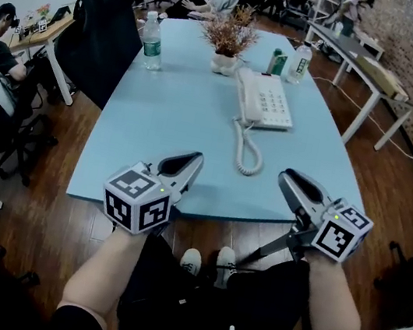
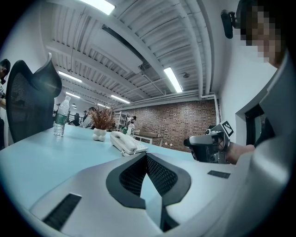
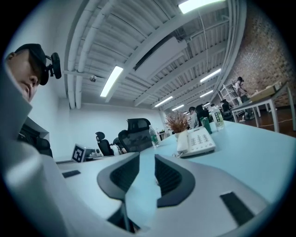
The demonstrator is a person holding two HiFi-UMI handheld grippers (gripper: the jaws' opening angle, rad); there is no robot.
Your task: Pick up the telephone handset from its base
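A white telephone (image 1: pixel 269 100) sits on the light blue table (image 1: pixel 157 128), past its middle. The handset (image 1: pixel 244 94) rests in the cradle on the base's left side, and its coiled cord (image 1: pixel 248 150) trails toward me. The left gripper (image 1: pixel 194 158) hovers at the table's near edge, jaws shut and empty. The right gripper (image 1: pixel 287 176) is level with it, to the right of the cord, and well short of the phone. In the right gripper view the right gripper (image 3: pixel 147 156) stands open with only table between the pads, and the telephone (image 3: pixel 196 142) lies ahead to the right. In the left gripper view the left gripper (image 2: pixel 147 155) points toward the telephone (image 2: pixel 127 142).
Behind the phone are a dried plant in a white pot (image 1: pixel 228 42), a green carton (image 1: pixel 277 62) and a bottle (image 1: pixel 300 62). A water bottle (image 1: pixel 152 42) stands far left, by a black chair (image 1: pixel 104 28). People sit at desks around. A long table (image 1: pixel 368 58) runs along the brick wall.
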